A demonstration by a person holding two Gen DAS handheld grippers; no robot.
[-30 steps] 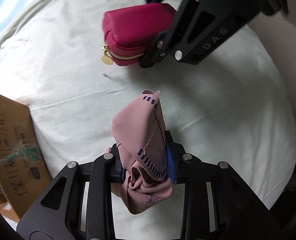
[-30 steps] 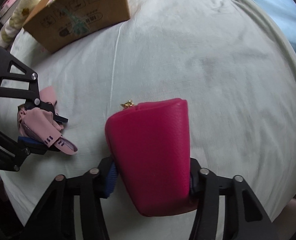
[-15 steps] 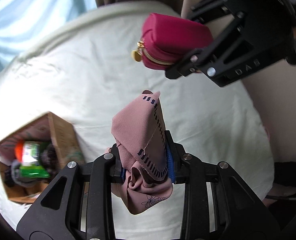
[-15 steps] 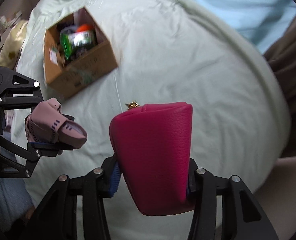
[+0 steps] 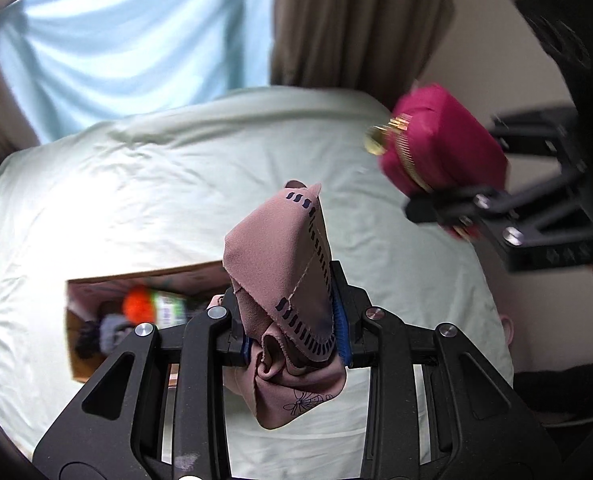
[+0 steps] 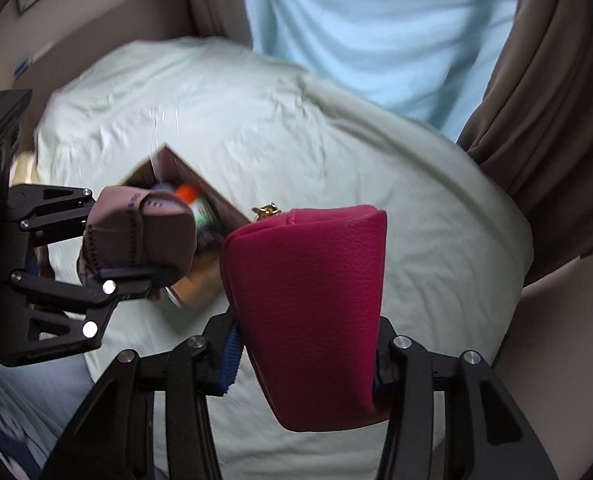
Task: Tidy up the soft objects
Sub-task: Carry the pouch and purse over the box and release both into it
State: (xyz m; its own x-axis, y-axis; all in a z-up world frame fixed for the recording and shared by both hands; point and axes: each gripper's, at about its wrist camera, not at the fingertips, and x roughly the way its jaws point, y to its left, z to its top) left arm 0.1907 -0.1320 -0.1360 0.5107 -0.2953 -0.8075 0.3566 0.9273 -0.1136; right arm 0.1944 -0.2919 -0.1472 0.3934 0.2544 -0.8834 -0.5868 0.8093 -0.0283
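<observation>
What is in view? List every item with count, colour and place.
cloth: 1, dusty pink with dark stitching, clamped in the left gripper
pouch: 1, magenta with gold zip, clamped in the right gripper
box: 1, brown cardboard, open, on the bed, blurred items inside
bed: 1, pale green sheet, below both grippers
curtains: brown, behind the bed
drape: 1, light blue, between the curtains
left gripper: black, shut on the cloth
right gripper: black, shut on the pouch

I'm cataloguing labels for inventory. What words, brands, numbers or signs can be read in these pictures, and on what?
None can be read.
Right gripper: raised lettering on its black body, too blurred.
Green-and-white package in the cardboard box: print too blurred.
Pink cloth: only dash marks and a drawn bow-like sketch, no words.
</observation>
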